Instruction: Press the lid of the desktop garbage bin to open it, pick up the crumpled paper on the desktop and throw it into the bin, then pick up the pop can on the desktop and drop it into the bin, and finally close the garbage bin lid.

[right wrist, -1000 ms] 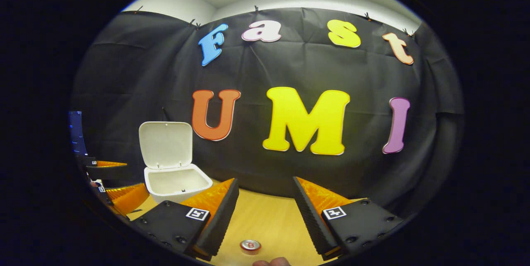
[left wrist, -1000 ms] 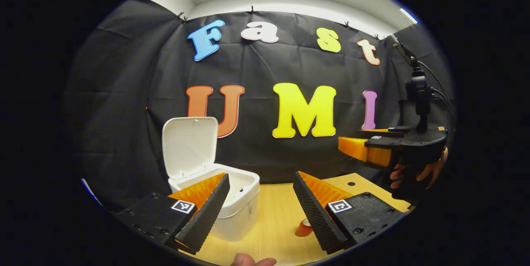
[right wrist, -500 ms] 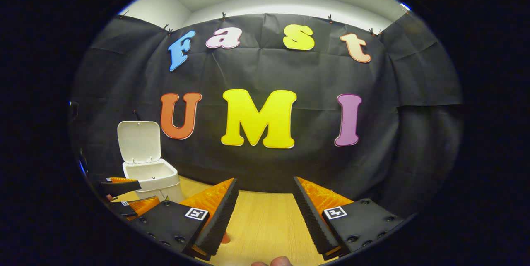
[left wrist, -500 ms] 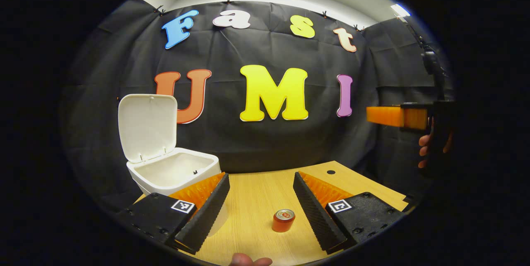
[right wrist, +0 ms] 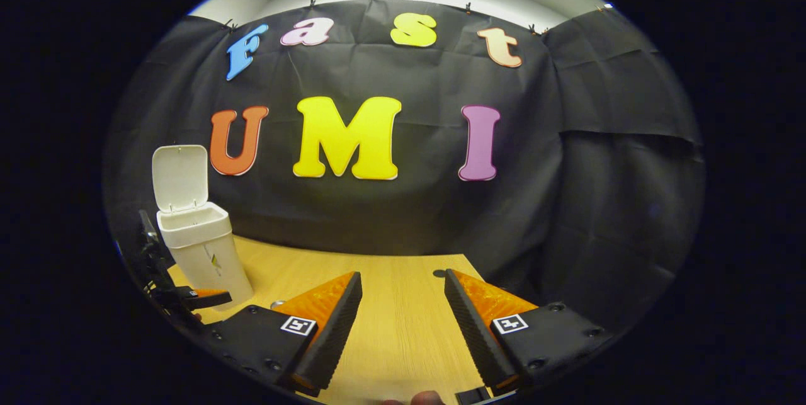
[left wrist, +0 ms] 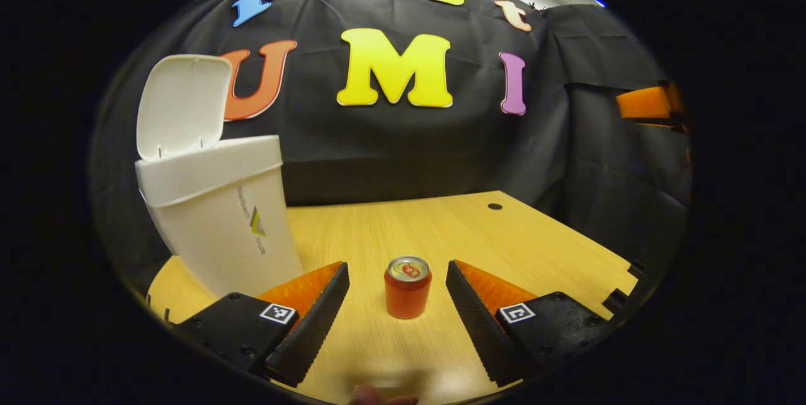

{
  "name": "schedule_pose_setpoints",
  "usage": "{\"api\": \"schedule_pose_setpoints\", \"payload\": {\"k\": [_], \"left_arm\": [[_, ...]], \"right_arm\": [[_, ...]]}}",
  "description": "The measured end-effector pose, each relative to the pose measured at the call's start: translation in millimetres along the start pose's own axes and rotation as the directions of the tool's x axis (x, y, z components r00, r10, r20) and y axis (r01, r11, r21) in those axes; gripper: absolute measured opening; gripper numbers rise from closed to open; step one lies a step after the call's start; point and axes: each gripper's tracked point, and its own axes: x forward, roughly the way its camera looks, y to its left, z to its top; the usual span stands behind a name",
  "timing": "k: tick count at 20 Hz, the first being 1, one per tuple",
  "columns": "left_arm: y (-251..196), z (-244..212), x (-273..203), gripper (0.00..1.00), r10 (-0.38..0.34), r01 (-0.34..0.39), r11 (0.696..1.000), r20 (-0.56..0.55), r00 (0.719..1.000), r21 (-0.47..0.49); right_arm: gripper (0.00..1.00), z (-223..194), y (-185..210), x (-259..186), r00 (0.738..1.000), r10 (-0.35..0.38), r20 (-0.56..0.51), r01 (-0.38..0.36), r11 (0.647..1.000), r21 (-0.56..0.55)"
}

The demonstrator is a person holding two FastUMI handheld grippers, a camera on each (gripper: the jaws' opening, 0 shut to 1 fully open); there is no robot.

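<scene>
Left gripper view: left gripper (left wrist: 398, 295) spread wide, low over wooden table (left wrist: 504, 241); can (left wrist: 407, 286) upright between the two fingers, touching neither, roughly centred in the gap; white bin (left wrist: 217, 216) to the left behind, lid (left wrist: 181, 106) raised; right gripper (left wrist: 648, 102) far right, raised. Right gripper view: right gripper (right wrist: 403, 313) spread, holding nothing, above bare table; bin far left; left gripper (right wrist: 192, 298) just beside bin; can top barely visible behind left finger.

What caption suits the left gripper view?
Open left gripper lined up on upright orange pop can, white plastic bin lid raised.
</scene>
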Motion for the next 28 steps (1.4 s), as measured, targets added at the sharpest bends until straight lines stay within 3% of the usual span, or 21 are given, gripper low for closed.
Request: {"api": "schedule_pose_setpoints", "payload": {"k": [1,11,21,23,24,28], "left_arm": [[-2.4,-9.3,8.2,1.0,-0.002,0.002,1.0,-0.004,1.0,0.004],[1.5,-61.5,77.1,1.0,0.041,-0.04,0.999,-0.036,0.999,0.013],[-6.6,-66.3,100.7,1.0,0.022,-0.021,0.999,-0.036,0.999,0.034],[-6.0,-64.7,101.0,0.94,0.03,-0.029,0.999,-0.032,0.999,0.038],[-6.3,-64.9,101.1,0.87,0.032,-0.031,0.999,-0.036,0.999,0.04],[-8.7,-63.5,95.4,0.84,0.021,-0.019,0.999,-0.053,0.998,0.035]], "right_arm": [[0.86,-7.1,-2.7,0.1,1.0,-0.004,-0.018,0.004,1.0,-0.012],[0.86,-34.8,-18.4,2.7,0.995,-0.019,-0.093,0.017,1.0,-0.022],[0.86,-54.2,-21.1,10.8,0.988,-0.003,-0.152,-0.002,0.999,-0.033],[0.86,-54.5,-22.1,11.3,0.988,-0.001,-0.155,-0.005,0.999,-0.033],[0.86,-54.6,-21.0,11.7,0.988,0.002,-0.156,-0.007,0.999,-0.034],[0.86,-52.3,-19.3,11.4,0.988,0.014,-0.152,-0.019,0.999,-0.031]]}}
